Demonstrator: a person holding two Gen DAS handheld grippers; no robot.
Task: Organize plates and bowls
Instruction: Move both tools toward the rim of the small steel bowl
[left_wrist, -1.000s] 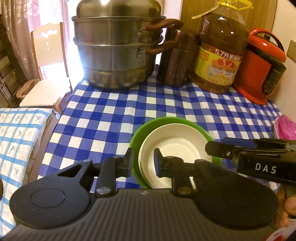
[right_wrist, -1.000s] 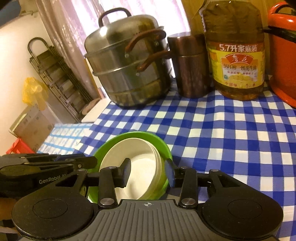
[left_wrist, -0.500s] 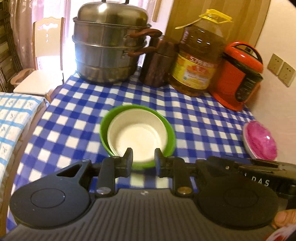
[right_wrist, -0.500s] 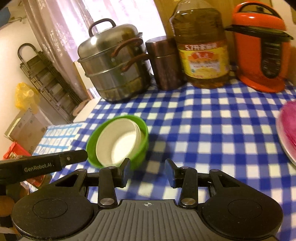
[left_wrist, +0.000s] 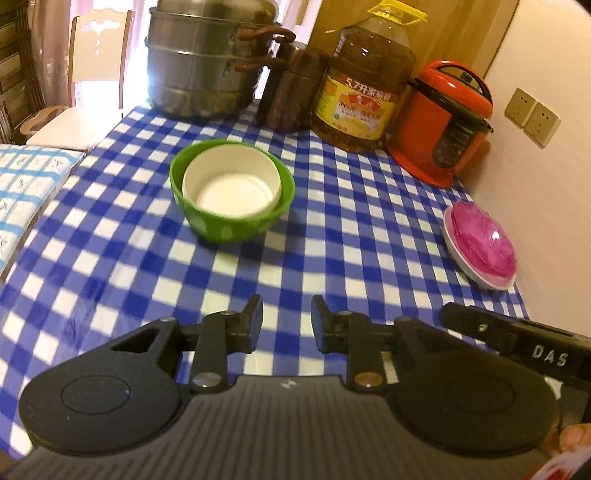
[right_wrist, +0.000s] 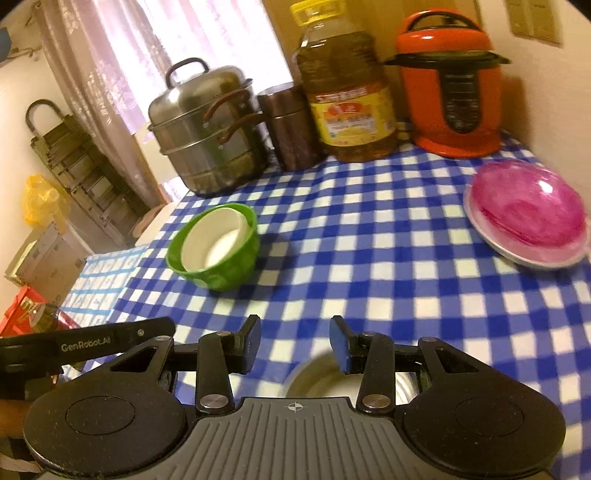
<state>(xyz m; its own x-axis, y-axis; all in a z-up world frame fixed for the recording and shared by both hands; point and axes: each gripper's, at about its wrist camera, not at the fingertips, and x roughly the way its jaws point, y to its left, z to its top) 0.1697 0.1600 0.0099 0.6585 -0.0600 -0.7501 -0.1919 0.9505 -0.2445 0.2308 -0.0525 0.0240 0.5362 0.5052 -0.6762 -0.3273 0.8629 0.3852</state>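
With 2 bowls nested ahead, left gripper and right gripper hang released and empty, the pink plate likely next.

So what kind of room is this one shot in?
Probably a home kitchen or dining corner: a checked tablecloth with a steel steamer pot, a cooking oil jug and an orange electric cooker.

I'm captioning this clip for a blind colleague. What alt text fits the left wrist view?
A white bowl sits nested inside a green bowl on a blue checked tablecloth, beyond the empty, open left gripper. Behind stand a steel steamer pot, an oil bottle and an orange cooker; a pink-filled plate lies right.
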